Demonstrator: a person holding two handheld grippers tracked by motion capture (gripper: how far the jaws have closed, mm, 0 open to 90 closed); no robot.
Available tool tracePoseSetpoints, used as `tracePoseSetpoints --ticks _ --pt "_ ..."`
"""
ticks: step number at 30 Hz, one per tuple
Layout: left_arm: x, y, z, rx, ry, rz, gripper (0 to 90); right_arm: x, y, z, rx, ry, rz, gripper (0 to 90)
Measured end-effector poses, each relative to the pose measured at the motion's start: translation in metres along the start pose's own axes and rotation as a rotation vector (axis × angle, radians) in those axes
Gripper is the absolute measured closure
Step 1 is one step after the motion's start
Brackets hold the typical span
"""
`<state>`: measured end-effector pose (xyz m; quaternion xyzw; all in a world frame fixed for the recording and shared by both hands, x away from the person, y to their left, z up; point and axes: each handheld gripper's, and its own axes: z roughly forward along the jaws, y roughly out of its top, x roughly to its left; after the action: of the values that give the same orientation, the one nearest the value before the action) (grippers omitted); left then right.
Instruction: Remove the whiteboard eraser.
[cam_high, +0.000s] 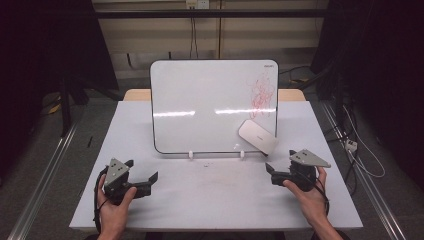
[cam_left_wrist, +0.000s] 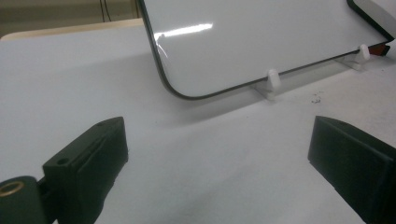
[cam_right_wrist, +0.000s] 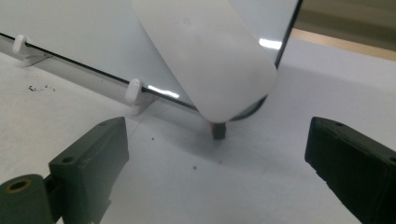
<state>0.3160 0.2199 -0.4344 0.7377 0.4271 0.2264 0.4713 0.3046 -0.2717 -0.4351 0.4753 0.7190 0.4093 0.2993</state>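
Whiteboard eraser (cam_high: 257, 136) is leaning against the whiteboard (cam_high: 210, 105) at its lower right corner, below red scribbles (cam_high: 262, 92); right gripper (cam_high: 276, 176) is hovering released just before it, left gripper (cam_high: 150, 179) is resting released on the surface (cam_high: 210, 200)

The whiteboard (cam_high: 210, 107) is glossy white with a thin dark rim and a tangle of red scribble (cam_high: 262, 92) in its upper right corner, and it rests on small white clips (cam_left_wrist: 272, 79). The eraser (cam_high: 257, 136) leaning against it is pale off-white on its back, with a dark edge and a bit of red at the foot. The table (cam_high: 215, 200) is matt light grey with a few dark specks, and both the left gripper (cam_high: 145, 181) and the right gripper (cam_high: 274, 175) are black with grey plates on top.
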Motion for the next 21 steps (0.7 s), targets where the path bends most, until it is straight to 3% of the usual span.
tracePoseSetpoints --ticks 5,10,18,21 --pt "-0.001 0.001 -0.001 0.0 0.001 0.002 4.7 0.009 0.012 0.011 0.038 0.021 -0.069 6.1" --pt "-0.004 0.001 -0.001 0.006 0.002 0.009 4.7 0.013 0.021 0.015 0.01 0.006 -0.102 3.9" --pt "-0.006 0.001 0.002 0.017 0.0 0.008 4.8 0.012 0.035 0.022 0.028 -0.005 -0.142 6.8" --pt "-0.006 0.001 0.003 0.023 -0.004 0.012 4.8 0.01 0.041 0.027 0.041 0.002 -0.18 4.8"
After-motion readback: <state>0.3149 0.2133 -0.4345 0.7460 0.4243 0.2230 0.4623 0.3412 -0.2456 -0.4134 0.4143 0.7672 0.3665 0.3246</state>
